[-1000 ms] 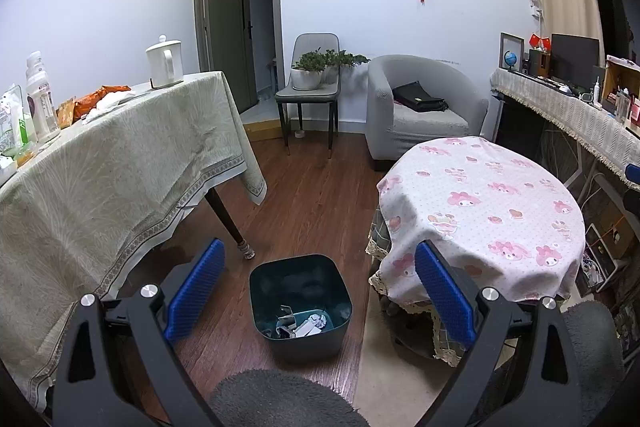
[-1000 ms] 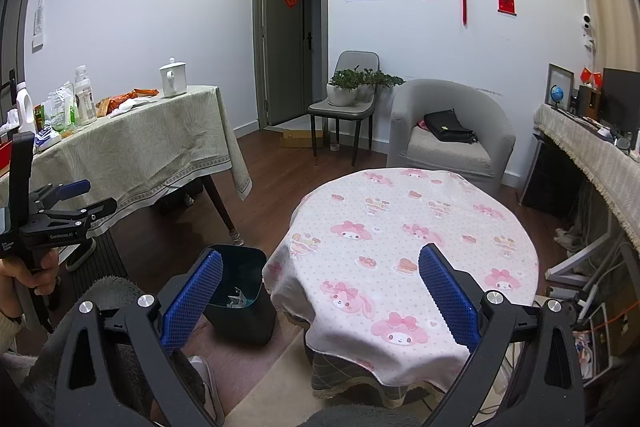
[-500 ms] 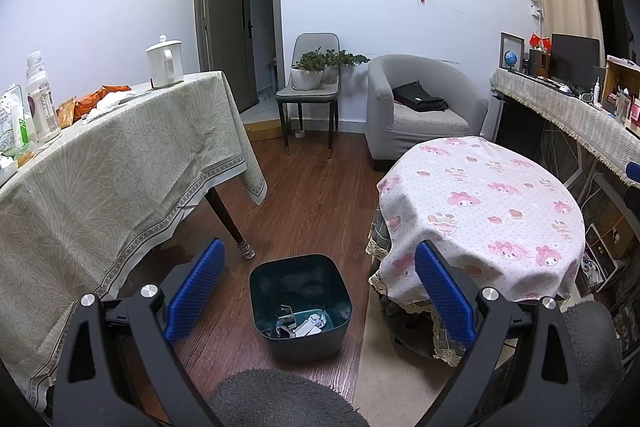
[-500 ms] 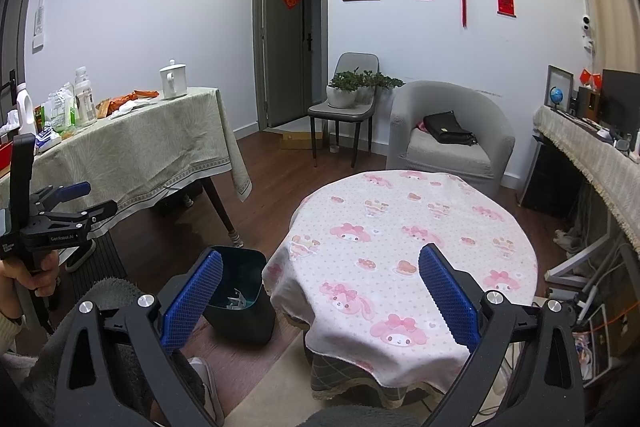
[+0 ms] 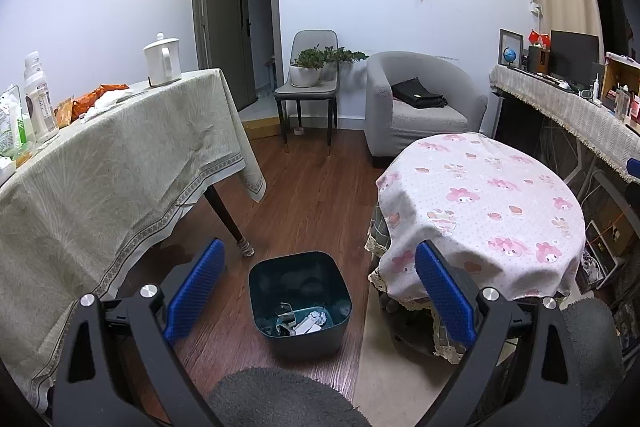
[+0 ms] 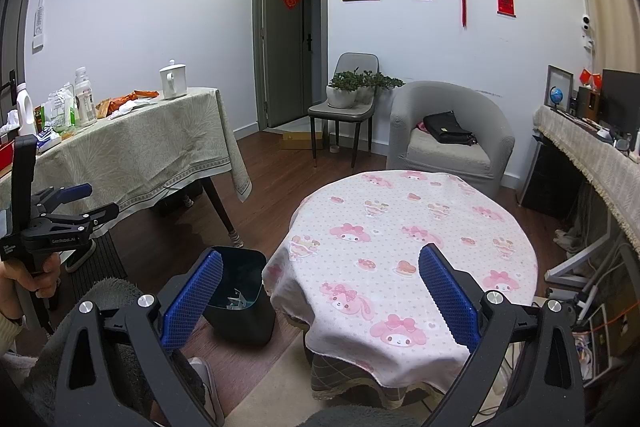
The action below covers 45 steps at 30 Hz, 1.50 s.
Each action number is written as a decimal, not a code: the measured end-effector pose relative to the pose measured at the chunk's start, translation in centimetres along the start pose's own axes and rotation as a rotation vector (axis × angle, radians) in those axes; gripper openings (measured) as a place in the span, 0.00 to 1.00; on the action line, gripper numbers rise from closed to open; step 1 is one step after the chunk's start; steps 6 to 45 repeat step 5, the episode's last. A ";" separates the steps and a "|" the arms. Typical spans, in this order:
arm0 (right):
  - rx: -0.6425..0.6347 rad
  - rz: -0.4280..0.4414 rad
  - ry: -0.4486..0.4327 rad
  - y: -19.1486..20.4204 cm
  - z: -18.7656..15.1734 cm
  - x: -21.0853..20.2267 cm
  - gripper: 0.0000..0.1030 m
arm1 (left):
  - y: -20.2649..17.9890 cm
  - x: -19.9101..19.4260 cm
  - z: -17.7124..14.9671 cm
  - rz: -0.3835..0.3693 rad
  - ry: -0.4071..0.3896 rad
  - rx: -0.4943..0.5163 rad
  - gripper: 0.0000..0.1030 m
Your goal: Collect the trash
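Left gripper (image 5: pixel 316 291) jaws spread wide, empty, above dark bin (image 5: pixel 300 301) on floor at 6 o'clock, crumpled trash (image 5: pixel 306 321) inside, right gripper (image 6: pixel 318 301) likewise spread, empty, over round table (image 6: pixel 404 227), bin at its 9 o'clock.

The bin (image 5: pixel 300 297) sits on the floor (image 5: pixel 304 195) between two tables. The long table (image 5: pixel 120 163) is at ten o'clock from it. The round table (image 5: pixel 480 211) is at two o'clock, just beside it. Bits of trash (image 5: pixel 304 321) lie in the bin. A jug (image 5: pixel 162 61) and bottle (image 5: pixel 38 99) stand on the long table. Far back at twelve o'clock is a chair (image 5: pixel 310 83) with a plant (image 5: pixel 308 61) on it. An armchair (image 5: pixel 420 107) with a bag (image 5: pixel 418 94) on it is to the right of the chair, behind the round table.
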State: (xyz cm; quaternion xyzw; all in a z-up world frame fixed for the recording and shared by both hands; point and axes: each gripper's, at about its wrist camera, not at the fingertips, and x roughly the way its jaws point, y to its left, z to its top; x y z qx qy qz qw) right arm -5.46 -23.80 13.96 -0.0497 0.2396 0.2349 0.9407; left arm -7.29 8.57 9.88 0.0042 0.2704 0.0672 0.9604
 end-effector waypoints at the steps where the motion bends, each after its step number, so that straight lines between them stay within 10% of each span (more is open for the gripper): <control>1: 0.001 0.000 0.000 0.0 -0.1 0.0 0.96 | 0.3 0.1 0.1 -0.002 0.002 -0.001 0.95; 45: 0.001 0.000 0.000 0.0 0.0 0.0 0.96 | 0.3 0.1 0.0 -0.006 0.004 -0.003 0.95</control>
